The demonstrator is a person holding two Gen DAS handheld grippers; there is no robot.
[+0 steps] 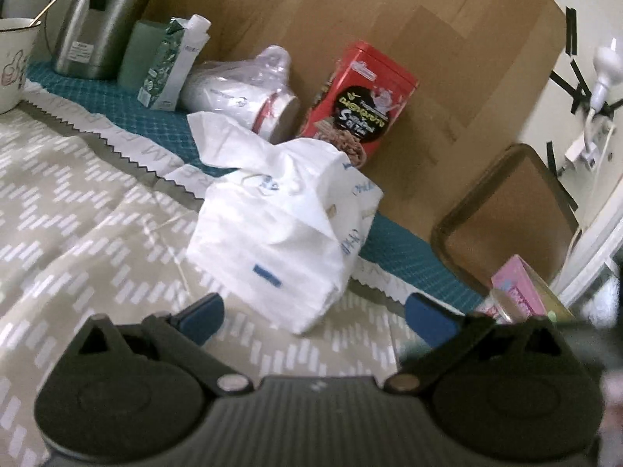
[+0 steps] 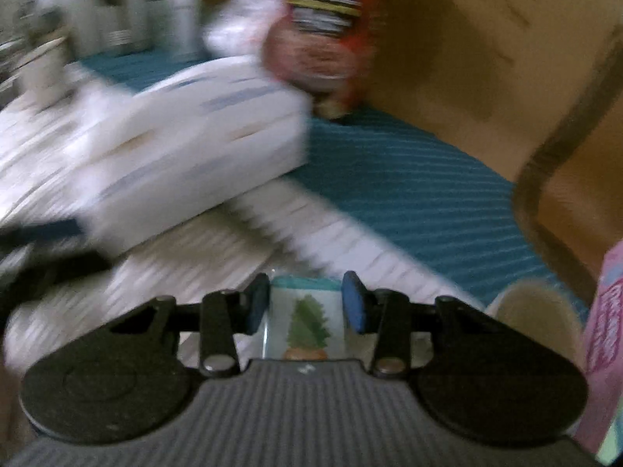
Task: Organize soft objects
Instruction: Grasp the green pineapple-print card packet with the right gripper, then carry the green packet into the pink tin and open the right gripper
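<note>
Nearest in the right wrist view, the right gripper (image 2: 305,303) has its blue pads pressed on either side of a small pale packet printed with a green leaf (image 2: 307,323), held low over the beige patterned cloth (image 2: 218,257); it appears to be carried as one of the soft things to be sorted. That view is heavily blurred, so little more of the packet can be read.

The left gripper (image 1: 313,313) is spread wide and holds nothing, its blue fingertips (image 1: 204,315) flanking the near end of a white soft tissue pack with blue print (image 1: 280,237). The pack lies on the cloth with a loose tissue pulled up from its top, probably the next thing to grasp.

Beyond it a red snack box (image 1: 356,101) stands upright on the teal mat (image 1: 405,251) against a brown wooden board (image 1: 389,11).
</note>
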